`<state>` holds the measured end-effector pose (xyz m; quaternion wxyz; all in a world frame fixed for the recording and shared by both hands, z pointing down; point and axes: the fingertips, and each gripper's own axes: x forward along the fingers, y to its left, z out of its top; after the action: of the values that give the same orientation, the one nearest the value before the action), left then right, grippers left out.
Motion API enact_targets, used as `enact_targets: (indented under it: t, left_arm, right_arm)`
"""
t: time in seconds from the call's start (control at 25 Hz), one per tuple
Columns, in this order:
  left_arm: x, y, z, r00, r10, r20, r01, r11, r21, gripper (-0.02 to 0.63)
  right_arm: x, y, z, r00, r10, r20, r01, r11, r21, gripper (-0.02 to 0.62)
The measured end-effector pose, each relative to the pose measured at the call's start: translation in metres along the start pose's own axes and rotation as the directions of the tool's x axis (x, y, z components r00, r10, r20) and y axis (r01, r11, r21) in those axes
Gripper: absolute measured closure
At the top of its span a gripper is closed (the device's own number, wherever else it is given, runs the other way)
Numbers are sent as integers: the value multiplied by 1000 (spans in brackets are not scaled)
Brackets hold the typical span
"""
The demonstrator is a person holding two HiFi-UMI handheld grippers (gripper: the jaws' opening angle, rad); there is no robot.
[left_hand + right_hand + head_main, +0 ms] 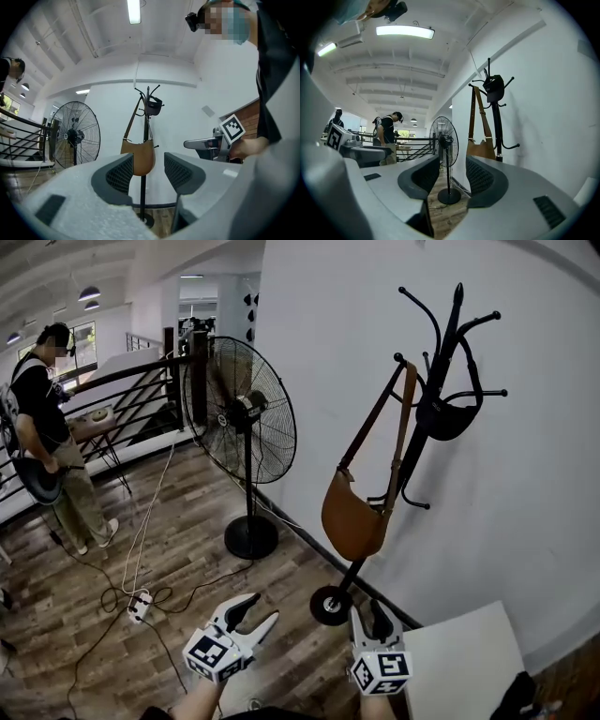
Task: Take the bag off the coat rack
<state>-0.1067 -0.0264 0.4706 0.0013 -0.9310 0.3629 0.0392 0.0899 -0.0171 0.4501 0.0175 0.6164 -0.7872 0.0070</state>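
A brown leather bag [352,512] hangs by its long strap from a hook of the black coat rack [410,451], which stands against the white wall. A small black bag [448,418] hangs higher on the same rack. My left gripper [255,610] and right gripper [367,620] are low in the head view, short of the rack's round base, both open and empty. In the left gripper view the brown bag [140,157] shows between the open jaws of the left gripper [148,164], far off. In the right gripper view the bag [480,149] lies just right of the right gripper [452,164].
A black pedestal fan [246,427] stands left of the rack. A power strip [139,606] with trailing cables lies on the wood floor. A person [47,437] stands by a railing [141,390] at the far left. A white tabletop corner [464,662] is at the lower right.
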Motion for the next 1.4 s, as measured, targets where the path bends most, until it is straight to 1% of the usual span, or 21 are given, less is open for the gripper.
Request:
enact_targets:
  t: [0.12, 0.24, 0.4, 0.52, 0.64, 0.72, 0.84, 1.04, 1.24, 1.4]
  left_arm:
    - [1, 14, -5, 999, -47, -3, 48, 999, 11, 408]
    - [3, 23, -8, 996, -81, -23, 81, 997, 1, 408]
    - [7, 34, -13, 994, -99, -53, 97, 994, -40, 408]
    - [11, 39, -17, 993, -106, -54, 103, 993, -61, 408]
    - [18, 46, -22, 992, -115, -43, 112, 992, -55, 408]
    - [22, 50, -24, 993, -115, -36, 113, 993, -46, 408]
    - [34, 59, -24, 995, -94, -40, 91, 994, -59, 408]
    - [65, 72, -20, 996, -86, -17, 86, 996, -16, 408]
    - [101, 77, -19, 995, -88, -47, 86, 995, -45, 408]
    - [137, 84, -18, 996, -85, -15, 84, 995, -44, 408]
  right_arm:
    - [10, 7, 1, 1000, -28, 0, 28, 1000, 3, 437]
    - [17, 10, 0, 998, -57, -2, 57, 998, 9, 437]
    - [26, 11, 1, 996, -85, -7, 85, 996, 8, 437]
    - [30, 9, 1, 995, -104, -7, 104, 995, 7, 437]
    - [37, 3, 1, 993, -116, -7, 116, 993, 8, 436]
    - [43, 0, 2, 993, -122, -2, 122, 992, 8, 436]
    - [58, -10, 3, 993, -119, 6, 119, 993, 7, 434]
    - [83, -33, 9, 994, -104, 20, 104, 995, 4, 428]
    - [105, -58, 14, 994, -105, 34, 105, 994, 13, 426]
    - [123, -81, 23, 994, -95, 45, 95, 995, 14, 426]
